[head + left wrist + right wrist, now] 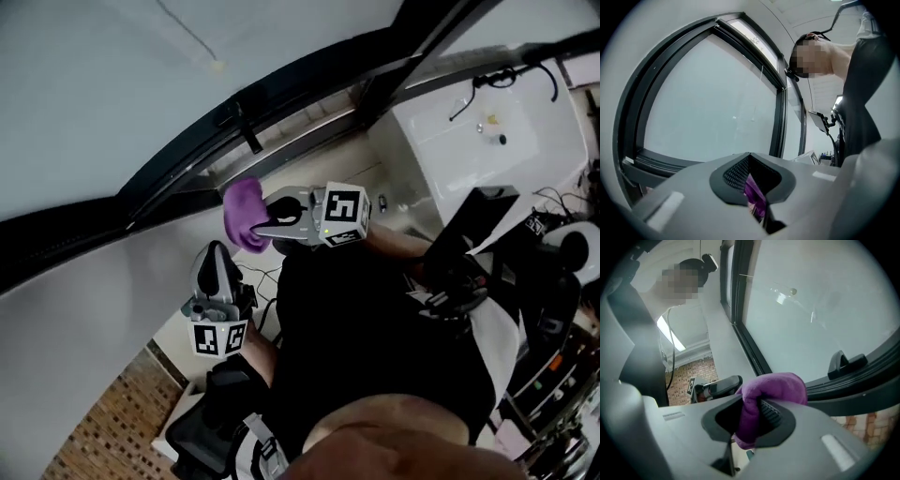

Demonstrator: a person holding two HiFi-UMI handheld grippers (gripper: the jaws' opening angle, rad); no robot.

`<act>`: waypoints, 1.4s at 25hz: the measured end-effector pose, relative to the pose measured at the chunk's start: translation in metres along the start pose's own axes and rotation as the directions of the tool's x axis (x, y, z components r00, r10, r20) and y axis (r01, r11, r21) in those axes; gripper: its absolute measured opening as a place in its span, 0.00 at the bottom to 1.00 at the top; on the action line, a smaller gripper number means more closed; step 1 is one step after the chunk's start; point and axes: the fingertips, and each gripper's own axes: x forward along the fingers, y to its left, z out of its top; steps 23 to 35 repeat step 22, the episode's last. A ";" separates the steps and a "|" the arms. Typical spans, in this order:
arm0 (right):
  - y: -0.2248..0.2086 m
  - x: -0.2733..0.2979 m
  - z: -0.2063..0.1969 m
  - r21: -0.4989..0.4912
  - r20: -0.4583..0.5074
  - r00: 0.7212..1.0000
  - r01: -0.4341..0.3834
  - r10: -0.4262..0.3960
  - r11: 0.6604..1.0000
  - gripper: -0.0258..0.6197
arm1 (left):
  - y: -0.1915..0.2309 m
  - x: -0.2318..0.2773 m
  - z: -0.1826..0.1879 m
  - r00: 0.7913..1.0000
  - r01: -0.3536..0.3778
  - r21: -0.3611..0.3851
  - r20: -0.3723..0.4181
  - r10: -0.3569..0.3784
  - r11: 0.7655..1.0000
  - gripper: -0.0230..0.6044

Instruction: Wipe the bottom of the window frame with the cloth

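Observation:
A purple cloth (246,214) is bunched between the jaws of my right gripper (270,221), which is shut on it. It hangs just below the dark bottom rail of the window frame (178,183); I cannot tell whether it touches. In the right gripper view the cloth (778,385) bulges over the right gripper (752,411), in front of the frame rail (853,390). My left gripper (216,261) points up, lower left of the cloth, jaws together and empty. In the left gripper view a sliver of the cloth (753,192) shows through the slit of the left gripper (750,161).
A black window handle (246,127) sticks out of the frame, also in the right gripper view (843,363). A white desk (487,131) with cables stands at the right, with dark equipment below it. Brick-patterned floor (103,412) lies at lower left. The person's dark-clothed body fills the lower middle.

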 end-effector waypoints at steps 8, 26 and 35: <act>0.056 0.043 -0.013 -0.035 0.013 1.000 0.012 -0.012 0.999 0.14 | 0.015 -0.059 0.012 0.994 0.065 -0.013 0.090 -0.064 0.998 0.02; 0.077 0.098 -0.027 -0.080 0.016 0.985 0.170 -0.169 0.982 0.14 | 0.064 -0.108 0.006 0.963 0.215 -0.052 0.175 -0.203 0.975 0.02; 0.077 0.098 -0.027 -0.080 0.016 0.985 0.170 -0.169 0.982 0.14 | 0.064 -0.108 0.006 0.963 0.215 -0.052 0.175 -0.203 0.975 0.02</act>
